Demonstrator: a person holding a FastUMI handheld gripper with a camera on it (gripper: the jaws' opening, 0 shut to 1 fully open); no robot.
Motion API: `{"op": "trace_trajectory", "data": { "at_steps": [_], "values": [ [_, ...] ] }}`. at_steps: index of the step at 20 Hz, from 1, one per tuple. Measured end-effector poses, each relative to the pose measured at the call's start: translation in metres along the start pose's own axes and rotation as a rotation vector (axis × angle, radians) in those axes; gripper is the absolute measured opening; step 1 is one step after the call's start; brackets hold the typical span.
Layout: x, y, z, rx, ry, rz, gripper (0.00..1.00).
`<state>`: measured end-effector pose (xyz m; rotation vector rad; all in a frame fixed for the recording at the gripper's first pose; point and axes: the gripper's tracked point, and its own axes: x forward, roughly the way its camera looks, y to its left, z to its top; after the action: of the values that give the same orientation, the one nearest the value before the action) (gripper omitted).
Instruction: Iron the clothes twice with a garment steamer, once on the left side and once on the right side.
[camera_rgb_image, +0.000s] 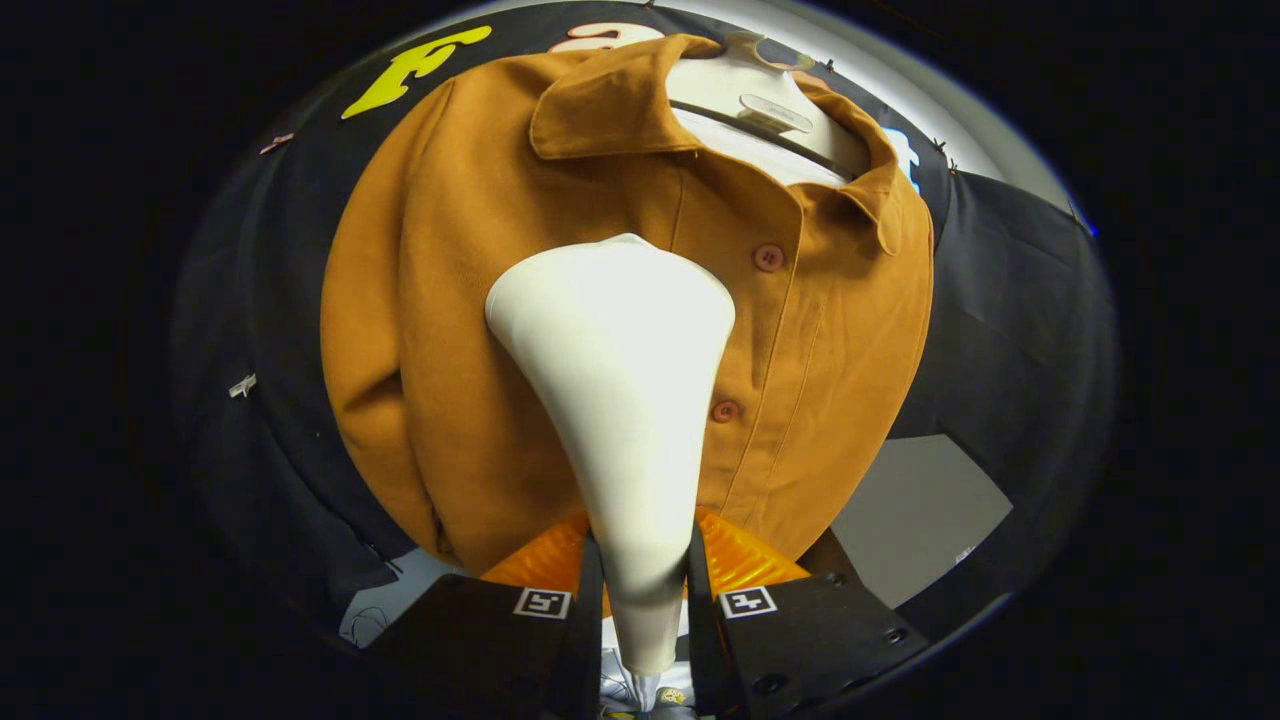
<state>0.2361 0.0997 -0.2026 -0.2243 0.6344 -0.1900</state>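
Observation:
A brown button-up shirt (460, 330) hangs on a white hanger form (745, 120) against the booth's black wall. My gripper (640, 585) is shut on the narrow handle of a white garment steamer (620, 380). The steamer widens upward from between the fingers, and its broad head lies against the shirt's chest, just left of the button placket (768, 258). The head covers the cloth behind it. Two buttons show to the right of the steamer.
The black cloth wall (1010, 330) surrounds the shirt. A grey panel (920, 515) shows below the shirt's right hem. A small clip (242, 385) is pinned to the wall left of the shirt's sleeve.

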Motion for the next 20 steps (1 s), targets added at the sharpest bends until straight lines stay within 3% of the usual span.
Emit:
{"op": "trace_trajectory", "data": {
  "at_steps": [5,20],
  "values": [
    [0.009,0.002,-0.032,-0.007,0.068,-0.021,0.39],
    [0.023,0.02,-0.123,-0.024,0.247,0.021,0.39]
  ]
}}
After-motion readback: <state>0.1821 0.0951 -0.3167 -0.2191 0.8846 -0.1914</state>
